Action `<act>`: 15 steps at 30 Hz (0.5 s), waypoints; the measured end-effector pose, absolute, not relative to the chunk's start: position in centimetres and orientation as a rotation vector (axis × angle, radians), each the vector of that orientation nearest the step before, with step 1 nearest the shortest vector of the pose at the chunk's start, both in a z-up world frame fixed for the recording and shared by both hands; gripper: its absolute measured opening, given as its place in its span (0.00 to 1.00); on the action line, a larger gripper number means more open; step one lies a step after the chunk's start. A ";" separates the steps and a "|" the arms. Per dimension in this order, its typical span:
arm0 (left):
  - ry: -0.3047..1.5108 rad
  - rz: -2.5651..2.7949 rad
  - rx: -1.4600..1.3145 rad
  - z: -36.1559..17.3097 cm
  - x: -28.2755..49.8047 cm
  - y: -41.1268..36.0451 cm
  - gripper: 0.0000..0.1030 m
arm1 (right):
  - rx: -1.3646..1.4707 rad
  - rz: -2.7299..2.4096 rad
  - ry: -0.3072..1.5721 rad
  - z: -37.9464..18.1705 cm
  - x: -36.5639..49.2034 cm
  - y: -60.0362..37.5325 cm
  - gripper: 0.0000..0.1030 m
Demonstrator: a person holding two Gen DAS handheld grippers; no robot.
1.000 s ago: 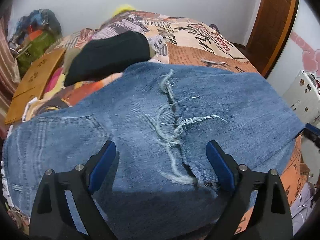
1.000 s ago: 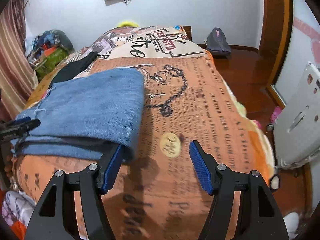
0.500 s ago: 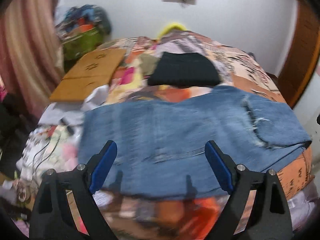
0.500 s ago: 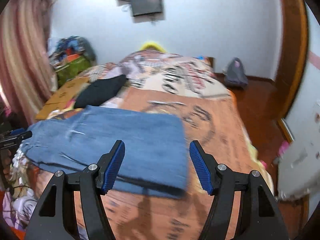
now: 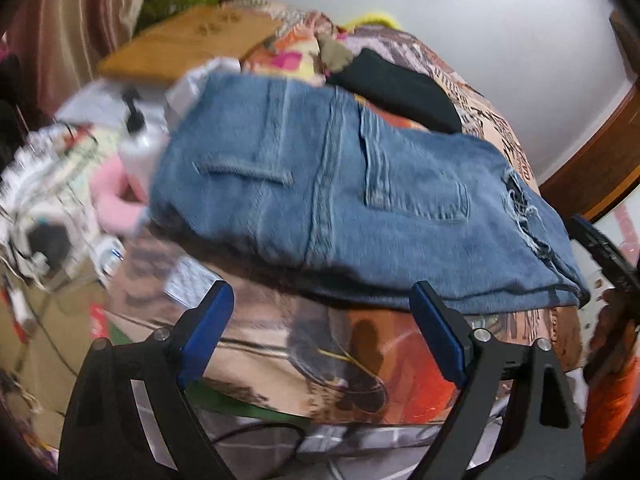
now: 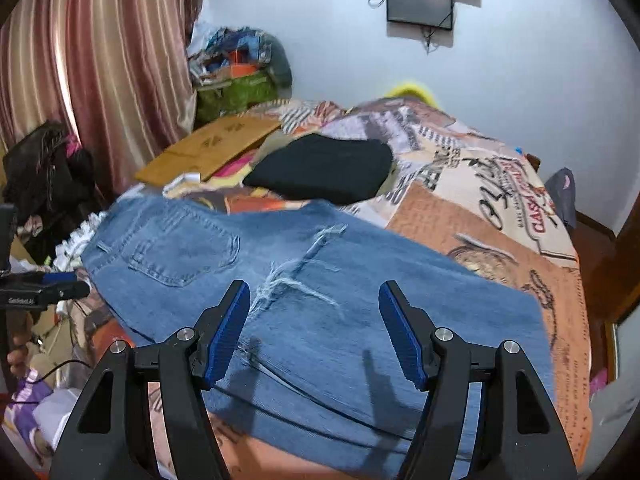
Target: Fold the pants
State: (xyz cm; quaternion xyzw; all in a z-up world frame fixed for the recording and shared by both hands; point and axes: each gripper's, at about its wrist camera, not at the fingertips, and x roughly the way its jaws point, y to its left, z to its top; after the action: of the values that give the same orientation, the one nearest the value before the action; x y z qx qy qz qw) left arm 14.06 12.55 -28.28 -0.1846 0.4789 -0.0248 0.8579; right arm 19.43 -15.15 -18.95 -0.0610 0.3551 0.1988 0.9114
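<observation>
The blue ripped jeans (image 5: 360, 200) lie folded across the near end of the bed, back pockets up, frayed tear toward the right. They also show in the right wrist view (image 6: 320, 300). My left gripper (image 5: 320, 328) is open and empty, just off the bed's near edge below the jeans' seat. My right gripper (image 6: 314, 328) is open and empty, hovering above the jeans near the frayed tear (image 6: 296, 272). The left gripper's tip shows at the far left of the right wrist view (image 6: 44, 290).
A folded black garment (image 6: 324, 168) lies behind the jeans on the patterned bedspread (image 6: 500, 216). A cardboard sheet (image 6: 212, 146) and cluttered bags sit at the left by the curtain (image 6: 100, 72). Floor clutter and cables lie left of the bed (image 5: 52, 184).
Both grippers have pulled back from the jeans and swung left. The left moved off the bed's near edge; the right went from beside the fold to above the jeans. Both stay open.
</observation>
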 end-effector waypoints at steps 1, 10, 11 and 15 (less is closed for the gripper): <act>1.019 -0.064 -0.407 -28.7 14.3 12.5 0.88 | -0.132 0.414 0.751 -19.7 19.8 -14.7 0.62; 0.989 -0.120 -0.604 -30.1 15.8 14.2 0.88 | -0.071 0.422 0.877 -22.6 21.2 -14.6 0.61; 0.982 -0.125 -0.644 -30.2 16.0 14.7 0.88 | -0.066 0.422 0.885 -22.9 21.4 -14.6 0.61; 0.968 -0.120 -0.705 -30.5 16.7 15.5 0.88 | -0.071 0.419 0.882 -23.0 21.4 -14.5 0.62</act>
State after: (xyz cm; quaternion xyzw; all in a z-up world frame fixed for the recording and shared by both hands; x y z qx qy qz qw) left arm 16.66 15.54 -30.51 -0.3314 0.4554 -0.0563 0.8244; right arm 21.35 -14.48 -23.04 -0.0339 0.4234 0.2014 0.8826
